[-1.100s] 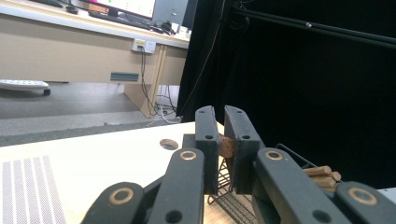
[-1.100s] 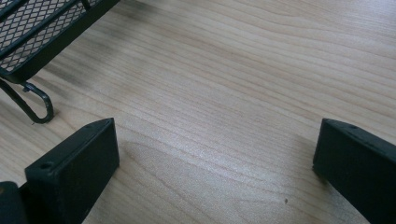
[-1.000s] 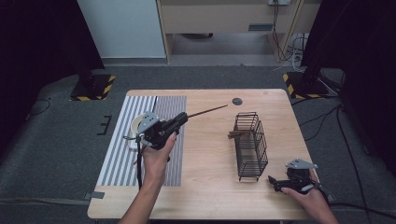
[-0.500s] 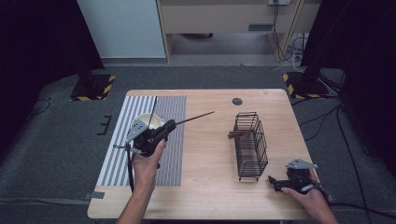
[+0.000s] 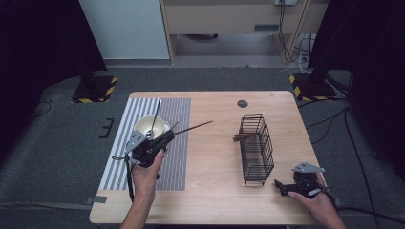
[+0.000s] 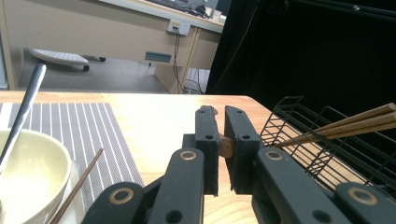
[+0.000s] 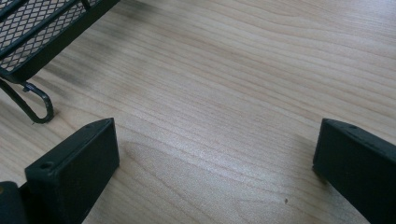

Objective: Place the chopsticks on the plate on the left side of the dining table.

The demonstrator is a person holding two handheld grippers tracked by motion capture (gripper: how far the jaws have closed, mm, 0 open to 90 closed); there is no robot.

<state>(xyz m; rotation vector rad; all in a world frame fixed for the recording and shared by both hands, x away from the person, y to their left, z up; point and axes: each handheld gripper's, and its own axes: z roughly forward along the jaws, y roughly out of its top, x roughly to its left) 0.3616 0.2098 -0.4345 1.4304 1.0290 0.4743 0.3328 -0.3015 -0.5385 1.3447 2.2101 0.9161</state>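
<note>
Left gripper (image 5: 165,137) closed on a brown chopstick (image 5: 193,127) above the striped mat (image 5: 176,157), beside a cream bowl (image 5: 149,126) with maybe a spoon (image 5: 155,114), wire basket (image 5: 255,148) at right, right gripper (image 5: 282,187) open on the near tabletop (image 5: 215,191).

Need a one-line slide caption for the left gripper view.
Left tongs clamp a wooden chopstick above the table, wire basket ahead.

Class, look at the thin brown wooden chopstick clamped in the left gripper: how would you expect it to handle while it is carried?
The thin brown wooden chopstick juts out straight beyond the left gripper, so it is probably stiff. Pinched near one end between narrow black pads, it may pivot if bumped. Being slim and apparently round, it would likely roll if dropped on the light wooden table.
</note>
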